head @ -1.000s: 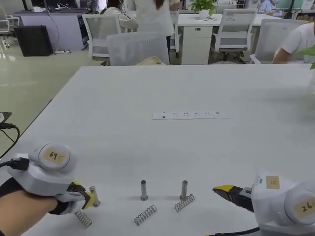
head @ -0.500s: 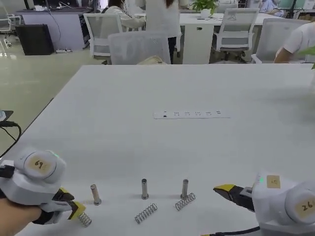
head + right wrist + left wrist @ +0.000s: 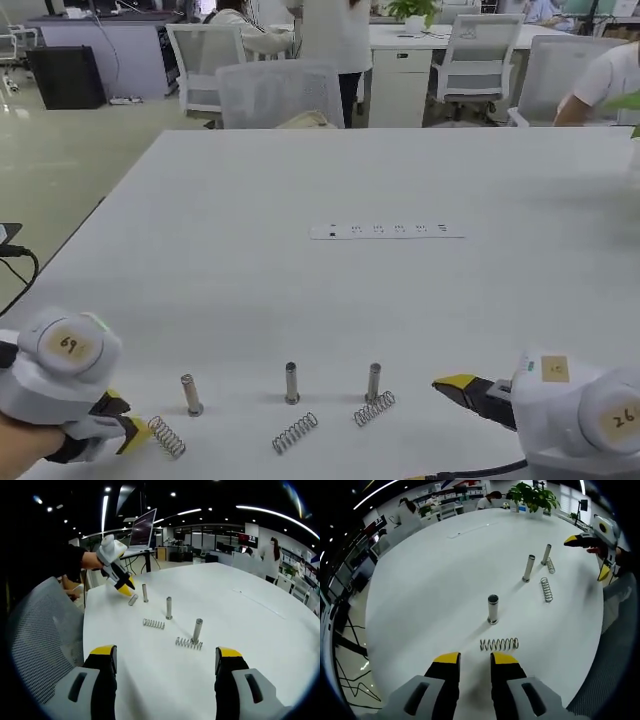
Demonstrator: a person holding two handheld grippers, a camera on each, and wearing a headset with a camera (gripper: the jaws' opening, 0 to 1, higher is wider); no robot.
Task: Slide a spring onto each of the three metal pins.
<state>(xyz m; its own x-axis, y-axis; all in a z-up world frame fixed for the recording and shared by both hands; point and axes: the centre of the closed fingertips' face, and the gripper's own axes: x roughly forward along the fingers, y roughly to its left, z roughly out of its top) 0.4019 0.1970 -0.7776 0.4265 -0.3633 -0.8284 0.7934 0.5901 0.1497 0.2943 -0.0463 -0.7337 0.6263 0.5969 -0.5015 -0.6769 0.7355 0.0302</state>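
Yellow tips of my left tool [image 3: 472, 657] sit a narrow gap apart, gripping nothing, well left of the middle pin [image 3: 291, 384]. My right tool [image 3: 162, 652] is spread wide and empty, off to that pin's right. On the desk [image 3: 400, 300] the left spring [image 3: 166, 437] lies nearest my left tool, the middle spring [image 3: 295, 434] just before the middle pin, and the right spring [image 3: 374, 410] to its right. Either side of it the left pin [image 3: 190, 395] and right pin [image 3: 374, 383] stand upright, bare.

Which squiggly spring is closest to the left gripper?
The coiled metal spring lying just ahead of the left gripper, beside the nearest steel pin. The middle spring and far spring lie farther away.
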